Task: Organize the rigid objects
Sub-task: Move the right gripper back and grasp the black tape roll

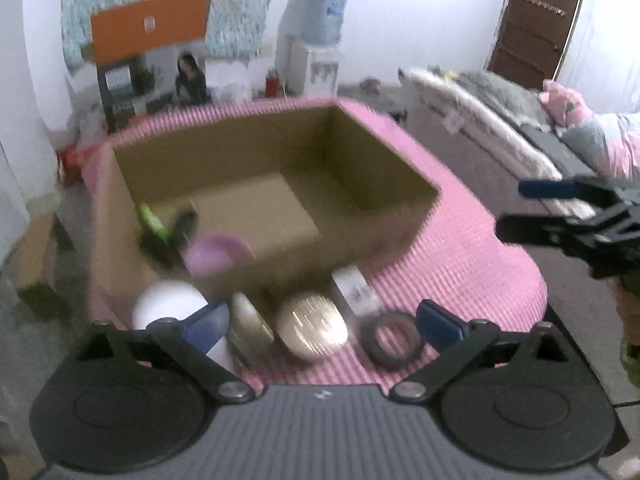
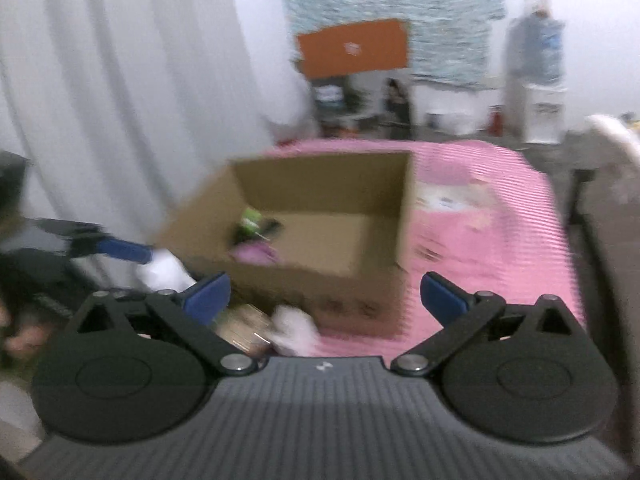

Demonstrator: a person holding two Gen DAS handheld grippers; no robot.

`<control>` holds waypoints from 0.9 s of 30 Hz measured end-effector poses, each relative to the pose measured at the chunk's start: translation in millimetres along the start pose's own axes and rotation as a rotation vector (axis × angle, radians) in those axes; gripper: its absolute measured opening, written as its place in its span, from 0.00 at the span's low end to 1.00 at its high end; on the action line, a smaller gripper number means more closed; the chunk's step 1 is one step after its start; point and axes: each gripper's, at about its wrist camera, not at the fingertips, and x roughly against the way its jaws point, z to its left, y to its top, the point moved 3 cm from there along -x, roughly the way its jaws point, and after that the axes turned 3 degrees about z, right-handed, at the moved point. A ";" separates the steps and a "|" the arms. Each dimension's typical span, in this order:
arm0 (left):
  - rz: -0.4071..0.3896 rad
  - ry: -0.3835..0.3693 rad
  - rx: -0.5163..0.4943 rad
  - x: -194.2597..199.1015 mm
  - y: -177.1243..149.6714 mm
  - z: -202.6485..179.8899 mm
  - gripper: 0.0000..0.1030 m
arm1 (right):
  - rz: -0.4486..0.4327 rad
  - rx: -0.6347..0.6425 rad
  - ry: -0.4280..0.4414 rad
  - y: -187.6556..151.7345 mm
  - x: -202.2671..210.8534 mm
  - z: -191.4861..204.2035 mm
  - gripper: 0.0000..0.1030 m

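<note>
An open cardboard box (image 1: 360,168) stands on a pink striped table (image 1: 480,248). Inside it lie a green and black object (image 1: 154,226) and a purple bowl (image 1: 216,256). In front of the box sit a white round object (image 1: 168,304), a flat gold tin on edge (image 1: 250,326), a gold round lid (image 1: 312,326), a white carton (image 1: 354,290) and a black tape roll (image 1: 394,338). My left gripper (image 1: 322,322) is open and empty over these items. My right gripper (image 2: 324,300) is open and empty, facing the box (image 2: 320,280); it also shows at the right of the left wrist view (image 1: 560,208).
A bed with grey and pink bedding (image 1: 500,112) lies right of the table. A water dispenser (image 1: 320,48) and an orange box (image 1: 148,28) stand by the far wall. A white curtain (image 2: 120,100) hangs at the left. Both views are motion-blurred.
</note>
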 end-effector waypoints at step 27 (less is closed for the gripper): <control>-0.016 0.044 -0.187 -97.8 -65.3 -74.9 0.98 | 0.142 -0.113 0.092 -91.1 -66.9 -9.0 0.92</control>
